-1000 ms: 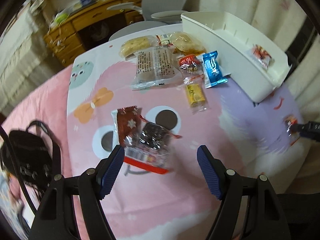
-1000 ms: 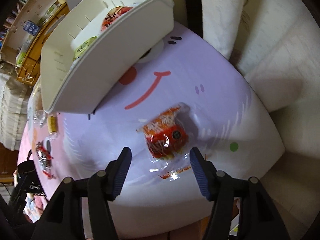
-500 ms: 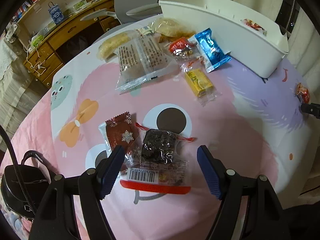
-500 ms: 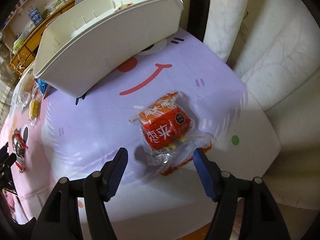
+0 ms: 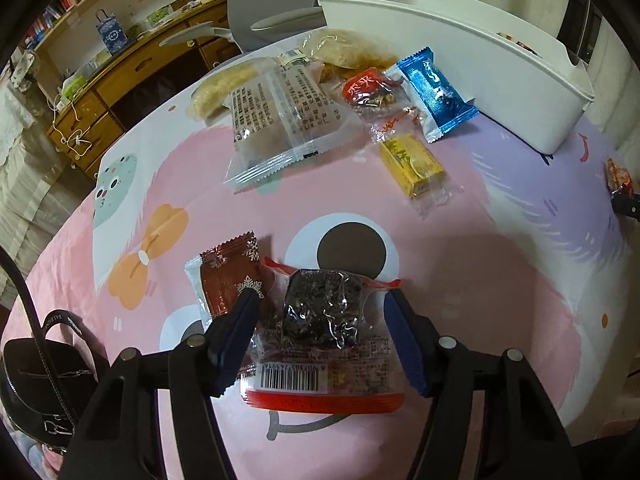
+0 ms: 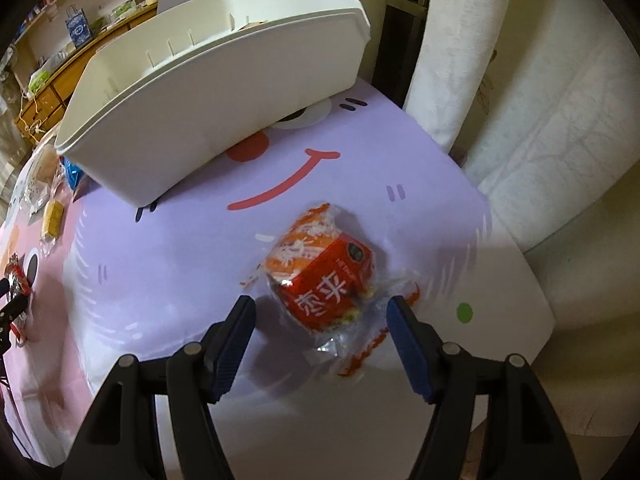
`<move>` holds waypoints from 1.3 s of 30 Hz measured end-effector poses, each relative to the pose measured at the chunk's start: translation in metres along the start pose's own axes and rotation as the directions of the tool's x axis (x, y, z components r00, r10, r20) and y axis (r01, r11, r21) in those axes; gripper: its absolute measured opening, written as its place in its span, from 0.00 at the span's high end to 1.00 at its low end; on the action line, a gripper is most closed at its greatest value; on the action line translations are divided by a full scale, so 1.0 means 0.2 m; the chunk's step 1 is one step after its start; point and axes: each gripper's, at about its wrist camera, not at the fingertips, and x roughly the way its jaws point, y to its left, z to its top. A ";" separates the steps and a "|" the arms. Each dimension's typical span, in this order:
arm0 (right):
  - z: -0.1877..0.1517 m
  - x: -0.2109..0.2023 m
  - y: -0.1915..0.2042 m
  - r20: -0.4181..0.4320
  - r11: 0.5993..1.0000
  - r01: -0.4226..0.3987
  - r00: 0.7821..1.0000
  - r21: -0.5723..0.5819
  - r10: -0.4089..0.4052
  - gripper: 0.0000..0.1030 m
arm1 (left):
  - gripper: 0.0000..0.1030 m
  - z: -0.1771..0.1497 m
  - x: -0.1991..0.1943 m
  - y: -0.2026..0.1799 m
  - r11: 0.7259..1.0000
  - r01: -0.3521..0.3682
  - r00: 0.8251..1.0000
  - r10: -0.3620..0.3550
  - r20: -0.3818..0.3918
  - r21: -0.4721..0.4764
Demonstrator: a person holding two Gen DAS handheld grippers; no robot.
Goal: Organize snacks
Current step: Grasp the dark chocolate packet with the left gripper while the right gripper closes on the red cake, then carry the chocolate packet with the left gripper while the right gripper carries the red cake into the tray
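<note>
My left gripper (image 5: 320, 300) is open, its blue fingers either side of a clear packet with a dark cake and red edge (image 5: 320, 316) on the table. A brown snowflake wrapper (image 5: 230, 280) lies beside it under the left finger. My right gripper (image 6: 320, 308) is open around a red-orange snack packet (image 6: 324, 280) on the purple part of the cloth. The white storage bin (image 5: 460, 64) stands at the back; it also shows in the right wrist view (image 6: 224, 96).
Loose snacks lie before the bin: a large clear packet (image 5: 280, 120), a blue wrapper (image 5: 436, 92), a red packet (image 5: 368, 88), a yellow bar (image 5: 412, 164), pale cakes (image 5: 348, 52). A black bag (image 5: 44, 380) sits left. The table edge (image 6: 532, 280) is close on the right.
Both grippers have moved down and forward, closer to their packets, which now sit between the open fingers. The left fingers have narrowed a little.
</note>
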 end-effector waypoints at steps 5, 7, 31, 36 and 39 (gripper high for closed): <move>0.03 0.00 -0.05 0.008 1.000 -0.011 1.000 -0.015 0.011 0.34 | 0.54 0.01 0.00 0.00 1.000 0.018 1.000 -0.019 -0.001 -0.016; 0.04 0.00 -0.05 0.010 1.000 -0.017 1.000 -0.017 0.017 0.34 | 0.54 0.01 0.00 0.00 1.000 0.010 1.000 -0.010 -0.001 -0.017; -0.01 -0.10 0.03 0.008 0.968 -0.113 0.993 -0.223 0.118 0.67 | 0.61 0.07 -0.07 -0.04 0.990 -0.032 0.999 0.030 -0.022 -0.137; -0.02 -0.14 0.07 0.001 0.950 -0.175 0.983 -0.259 0.182 0.71 | 0.61 0.09 -0.13 -0.08 0.984 -0.039 0.999 0.038 -0.012 -0.173; -0.02 -0.16 0.11 -0.013 0.934 -0.211 0.976 -0.289 0.216 0.73 | 0.61 0.11 -0.18 -0.11 0.980 -0.042 0.999 0.043 -0.002 -0.195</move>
